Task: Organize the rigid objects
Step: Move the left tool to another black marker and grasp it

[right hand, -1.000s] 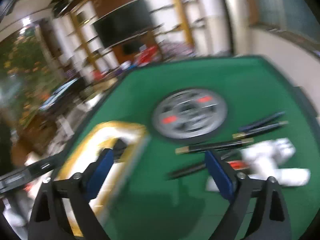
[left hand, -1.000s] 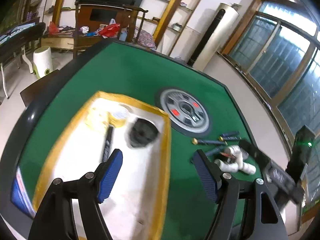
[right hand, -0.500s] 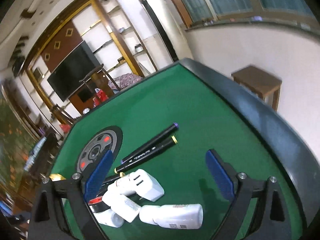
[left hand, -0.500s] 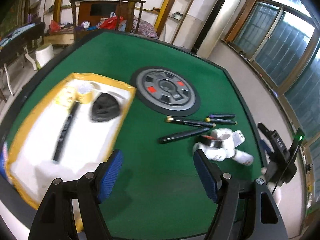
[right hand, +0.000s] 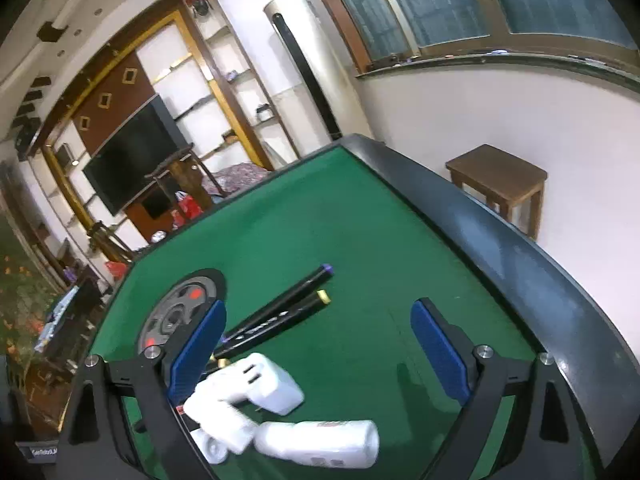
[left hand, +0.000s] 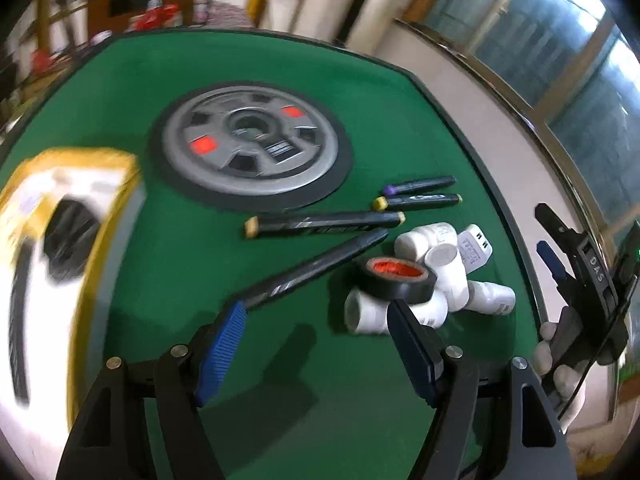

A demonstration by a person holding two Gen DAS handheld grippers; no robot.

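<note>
My left gripper (left hand: 316, 344) is open and empty above the green table (left hand: 280, 56), just short of a pile: a black tape roll (left hand: 396, 280) with a red core lying on several white bottles (left hand: 448, 272) and a white charger (left hand: 474, 248). Several black pens (left hand: 320, 224) lie beside the pile. A yellow-rimmed white tray (left hand: 96, 216) at the left holds dark objects, blurred. My right gripper (right hand: 320, 344) is open and empty over the table, with a white charger (right hand: 272, 384), white bottles (right hand: 320, 444) and two markers (right hand: 280, 312) between and below its fingers.
A grey round disc (left hand: 252, 140) with red marks sits in the table's middle, also in the right wrist view (right hand: 180, 312). The right gripper (left hand: 580, 272) shows at the table's right edge in the left wrist view. A black raised rim (right hand: 500, 240) bounds the table.
My left gripper moved right from the tray towards the pile of bottles and tape, and lower. My right gripper swung right and settled over the bottles and markers. Both stayed open.
</note>
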